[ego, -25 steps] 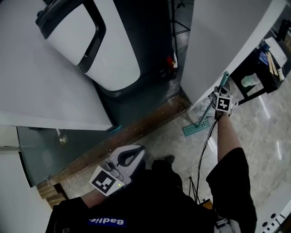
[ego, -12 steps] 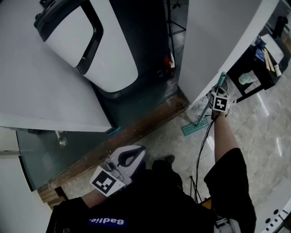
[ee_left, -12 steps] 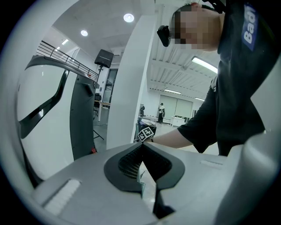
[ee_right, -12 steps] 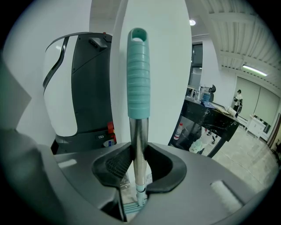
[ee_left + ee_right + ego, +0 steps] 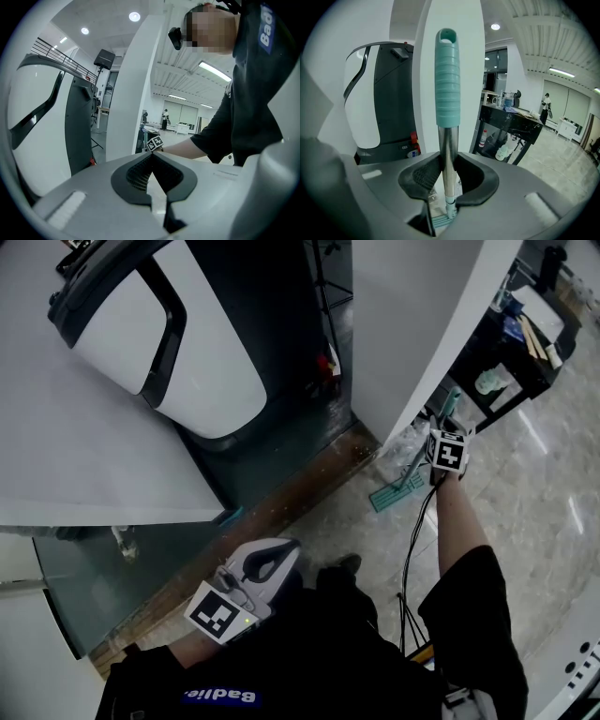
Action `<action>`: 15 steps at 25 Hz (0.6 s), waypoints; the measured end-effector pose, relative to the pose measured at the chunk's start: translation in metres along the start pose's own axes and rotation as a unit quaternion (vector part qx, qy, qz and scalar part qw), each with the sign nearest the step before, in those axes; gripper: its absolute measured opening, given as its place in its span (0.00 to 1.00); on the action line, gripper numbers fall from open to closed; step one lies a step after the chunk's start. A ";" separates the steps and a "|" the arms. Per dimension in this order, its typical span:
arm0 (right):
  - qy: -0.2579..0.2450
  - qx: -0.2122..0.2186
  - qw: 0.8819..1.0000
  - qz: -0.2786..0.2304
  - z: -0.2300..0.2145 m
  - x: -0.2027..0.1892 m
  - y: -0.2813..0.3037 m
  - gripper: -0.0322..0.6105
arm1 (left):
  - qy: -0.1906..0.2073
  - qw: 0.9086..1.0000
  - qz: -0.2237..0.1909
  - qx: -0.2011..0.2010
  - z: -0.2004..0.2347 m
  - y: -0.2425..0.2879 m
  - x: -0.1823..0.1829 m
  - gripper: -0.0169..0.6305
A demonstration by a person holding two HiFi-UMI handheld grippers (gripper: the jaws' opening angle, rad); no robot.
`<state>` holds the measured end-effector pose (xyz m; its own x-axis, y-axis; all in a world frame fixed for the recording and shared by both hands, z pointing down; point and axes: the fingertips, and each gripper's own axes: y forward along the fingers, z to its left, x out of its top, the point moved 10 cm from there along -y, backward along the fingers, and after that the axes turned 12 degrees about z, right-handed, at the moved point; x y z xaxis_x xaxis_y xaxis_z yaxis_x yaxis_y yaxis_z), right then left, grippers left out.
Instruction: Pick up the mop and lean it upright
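My right gripper [image 5: 448, 164] is clamped on the mop [image 5: 447, 93] shaft below its teal grip. The mop stands near upright, head on the floor [image 5: 366, 531], white pillar [image 5: 471, 70] just behind it. My left gripper [image 5: 152, 157], jaws together and empty, is farther off.

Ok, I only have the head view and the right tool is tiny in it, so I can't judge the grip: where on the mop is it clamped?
Observer: In the right gripper view, the right tool is shut on the mop, on its bare metal shaft just below the teal grip.
Operator: Is the shaft straight in the jaws?
Observer: Yes, it runs straight up between them, with the mop head showing directly below.
Operator: Is the left tool free?
Observer: In the left gripper view, the left tool is shut with nothing in it.
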<state>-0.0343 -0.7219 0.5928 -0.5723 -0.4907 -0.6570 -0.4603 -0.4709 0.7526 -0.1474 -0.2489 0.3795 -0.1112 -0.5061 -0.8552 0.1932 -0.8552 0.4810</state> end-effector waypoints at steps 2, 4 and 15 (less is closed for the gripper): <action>0.004 -0.002 1.000 0.000 -0.002 -0.004 -0.006 0.21 | 0.004 1.000 0.000 -0.006 -0.001 -0.001 0.001 0.06; 0.008 -0.006 1.000 -0.001 -0.005 -0.008 -0.012 0.21 | 0.009 1.000 -0.001 -0.010 -0.002 -0.001 0.003 0.06; 0.037 -0.029 0.999 -0.009 -0.026 -0.035 -0.051 0.21 | 0.033 0.999 -0.011 -0.037 -0.013 -0.009 -0.001 0.06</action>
<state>0.0266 -0.6996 0.5764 -0.5122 -0.5331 -0.6734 -0.4293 -0.5202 0.7384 -0.1364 -0.2393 0.3731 -0.0531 -0.4771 -0.8772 0.2631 -0.8541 0.4486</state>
